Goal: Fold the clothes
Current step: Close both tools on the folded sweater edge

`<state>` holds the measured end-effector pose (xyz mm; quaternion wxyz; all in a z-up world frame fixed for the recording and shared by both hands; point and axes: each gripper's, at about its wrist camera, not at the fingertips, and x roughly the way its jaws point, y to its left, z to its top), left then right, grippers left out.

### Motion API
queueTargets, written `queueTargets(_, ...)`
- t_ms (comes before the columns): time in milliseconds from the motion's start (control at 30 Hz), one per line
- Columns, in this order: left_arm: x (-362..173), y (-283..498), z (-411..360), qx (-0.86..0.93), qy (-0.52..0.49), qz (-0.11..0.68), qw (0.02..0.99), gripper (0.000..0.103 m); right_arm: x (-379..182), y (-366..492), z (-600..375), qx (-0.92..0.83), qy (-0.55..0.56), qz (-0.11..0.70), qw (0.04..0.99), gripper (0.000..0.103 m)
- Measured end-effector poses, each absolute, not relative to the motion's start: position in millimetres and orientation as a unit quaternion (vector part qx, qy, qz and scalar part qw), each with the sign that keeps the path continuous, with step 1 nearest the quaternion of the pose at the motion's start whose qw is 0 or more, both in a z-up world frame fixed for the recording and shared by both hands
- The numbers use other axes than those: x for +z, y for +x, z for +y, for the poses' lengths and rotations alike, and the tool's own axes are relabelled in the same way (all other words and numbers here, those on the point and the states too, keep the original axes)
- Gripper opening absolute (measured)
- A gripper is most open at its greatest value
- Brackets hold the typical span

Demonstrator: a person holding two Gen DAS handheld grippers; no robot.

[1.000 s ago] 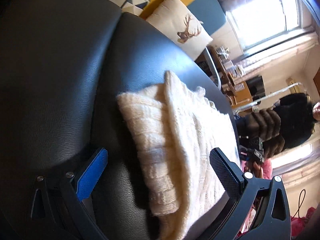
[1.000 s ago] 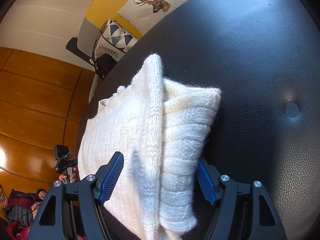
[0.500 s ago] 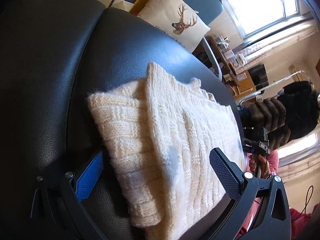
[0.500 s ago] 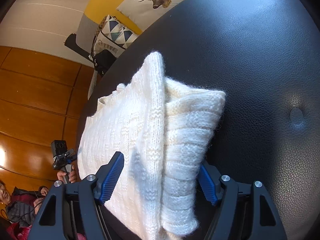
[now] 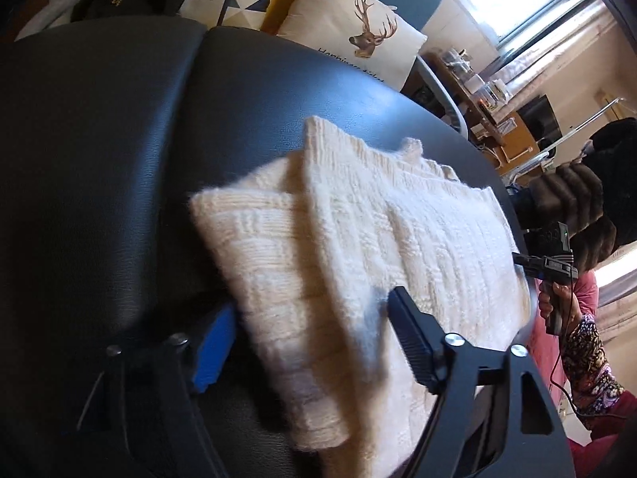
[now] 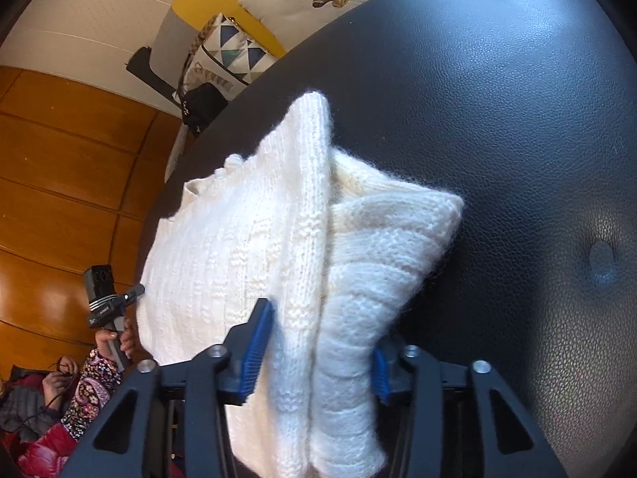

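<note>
A cream knitted sweater [image 5: 358, 247] lies in layers on a black leather seat [image 5: 119, 139], with a thick ribbed fold [image 6: 382, 247] doubled alongside the flatter knit panel. In the right wrist view the sweater runs from the camera's 6 o'clock up toward 11 o'clock, its long axis roughly in line with the fingers, ending in a raised corner near 12. The right gripper [image 6: 318, 352] has narrowed onto the near end: its blue pads sit against either flank of the stacked layers, the cloth bulging between them, so I judge it to be gripping the sweater. In the left wrist view the garment stretches from 6 o'clock out toward 2 o'clock, and the left gripper [image 5: 310, 338] straddles the near edge with a middling gap; one blue pad is partly tucked under the ribbed fold at 7 o'clock and the black finger [image 5: 410, 338] presses on the knit at 5 o'clock. Whether it has fully bitten the cloth I cannot tell, as that view is blurred. Both grippers meet the sweater at its near end, so neither is clearly nearer; the free length lies away from both, toward the cushions [image 5: 358, 40]. That is what any fold turns on: the near edge would travel along the long axis toward the far one. A layered sweater suits either a fold in progress or a finished bundle being lifted. A person with another handheld gripper [image 6: 107, 298] sits beyond the seat's edge.
</note>
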<state>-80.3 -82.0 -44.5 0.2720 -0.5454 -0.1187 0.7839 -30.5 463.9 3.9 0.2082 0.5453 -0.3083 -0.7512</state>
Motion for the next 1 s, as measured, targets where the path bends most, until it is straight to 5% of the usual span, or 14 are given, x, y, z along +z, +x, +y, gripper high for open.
queueTargets(267, -46.7, -81.1, -79.3, 0.781, -0.543, -0.118, 0.285, 0.063, -1.0, -30.6, 465.6, -0.751, 0.55, -0.299, 0.209, 0.033)
queueTargets(700, -62.9, -92.5, -92.6, 0.734, -0.548, -0.236, 0.325, 0.062, -9.1, -29.3, 482.9, -0.734, 0.548, -0.335, 0.221, 0.033)
queueTargets(833, -63.4, -90.5, -91.9, 0.746, -0.548, -0.222, 0.307, 0.042, -8.2, -28.0, 484.6, -0.734, 0.549, -0.332, 0.224, 0.033)
queueTargets(1000, -63.6, -90.3, -88.8, 0.754, -0.544, -0.213, 0.299, 0.035, -5.2, -27.4, 482.2, -0.738, 0.549, -0.32, 0.228, 0.033)
